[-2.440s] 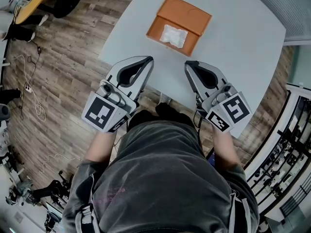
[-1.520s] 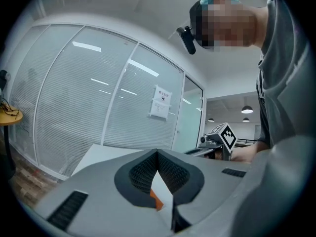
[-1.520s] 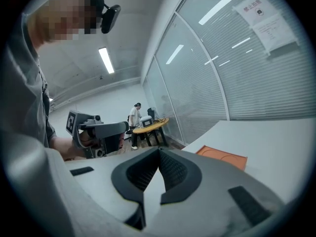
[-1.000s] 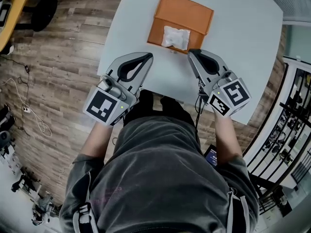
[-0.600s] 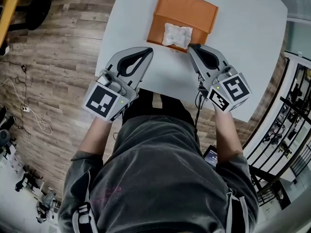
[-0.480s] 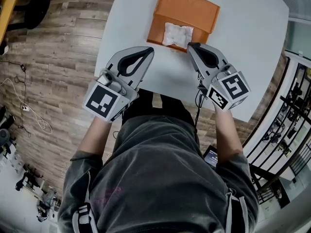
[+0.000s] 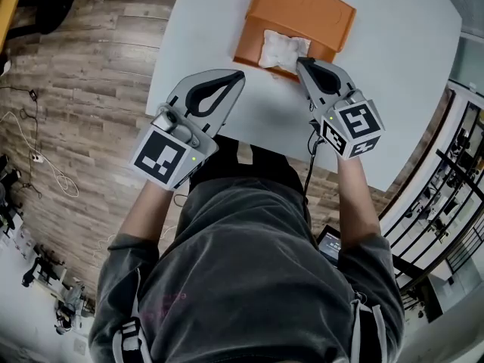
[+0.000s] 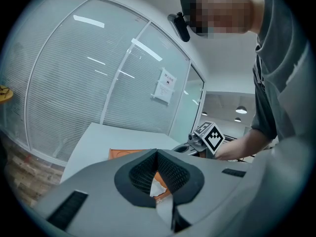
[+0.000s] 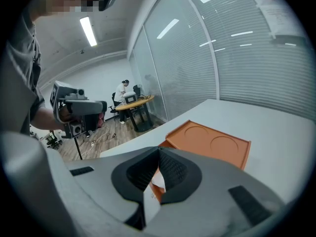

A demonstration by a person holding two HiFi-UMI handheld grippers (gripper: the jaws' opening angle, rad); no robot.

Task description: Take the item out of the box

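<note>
An open orange box (image 7: 306,10) lies on the white table (image 7: 393,59), its lid flat behind it. A white crumpled packet (image 7: 281,49) rests in its near part. My right gripper (image 7: 300,62) is shut and empty, its tip at the box's near edge just right of the packet; whether it touches is unclear. My left gripper (image 7: 240,74) is shut and empty, over the table a little short and left of the box. The right gripper view shows the box (image 9: 212,144) past the closed tips (image 9: 159,147). In the left gripper view the box (image 8: 126,153) lies beyond the closed tips (image 8: 157,151).
The table's near edge runs just under both grippers, with my body against it. Wooden floor (image 7: 76,89) lies to the left and a black rack (image 7: 454,203) to the right. Glass walls with blinds (image 9: 247,48) stand behind the table; a far round table (image 9: 131,100) has a person at it.
My right gripper has moved forward, from short of the box to its near edge beside the packet. The left gripper has edged forward slightly. Both stayed shut.
</note>
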